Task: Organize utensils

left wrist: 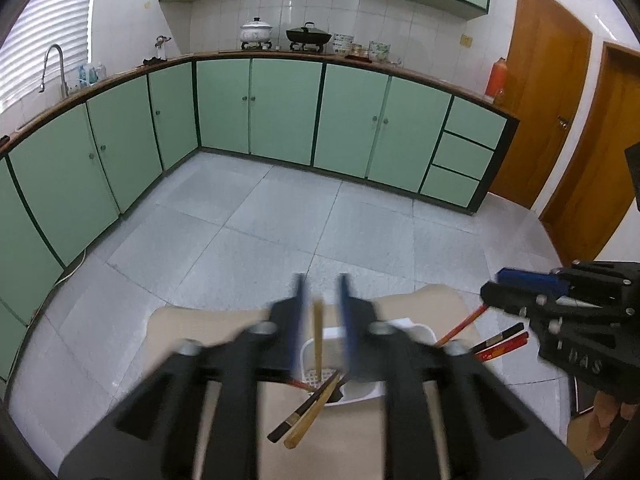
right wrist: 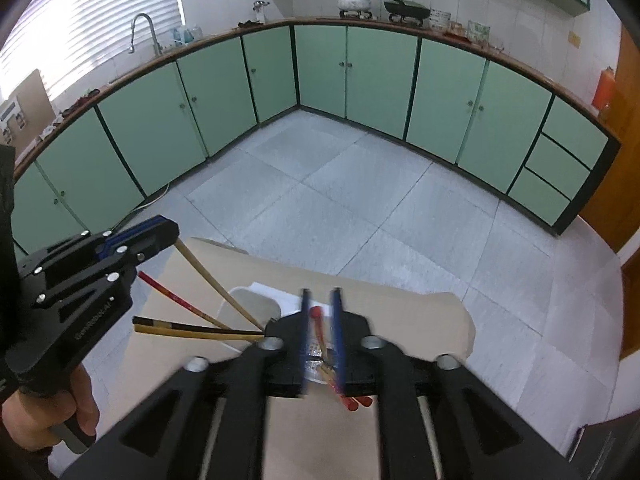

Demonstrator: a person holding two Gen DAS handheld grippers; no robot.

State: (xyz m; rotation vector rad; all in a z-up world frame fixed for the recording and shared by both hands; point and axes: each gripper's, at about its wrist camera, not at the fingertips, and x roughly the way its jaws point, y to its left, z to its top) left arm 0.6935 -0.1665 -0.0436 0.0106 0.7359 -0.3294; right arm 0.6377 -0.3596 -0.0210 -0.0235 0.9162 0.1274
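Note:
A white perforated utensil holder (left wrist: 360,390) lies on a tan table (left wrist: 192,328), with several chopsticks poking out of it. My left gripper (left wrist: 322,300) hovers over the holder with a tan bamboo chopstick (left wrist: 318,336) standing between its fingers, which are slightly apart. In the right wrist view the left gripper (right wrist: 160,236) has the tan chopstick (right wrist: 212,280) at its tip, slanting down into the holder (right wrist: 248,308). My right gripper (right wrist: 320,300) hovers with a red chopstick (right wrist: 320,332) between its narrowly spaced fingers. The right gripper also shows in the left wrist view (left wrist: 496,288).
Red and black chopsticks (left wrist: 500,344) stick out right of the holder. A black and a tan chopstick (left wrist: 304,416) lean out toward me. Beyond the table's far edge lie a grey tiled floor (left wrist: 280,216), green cabinets (left wrist: 280,108) and wooden doors (left wrist: 552,120).

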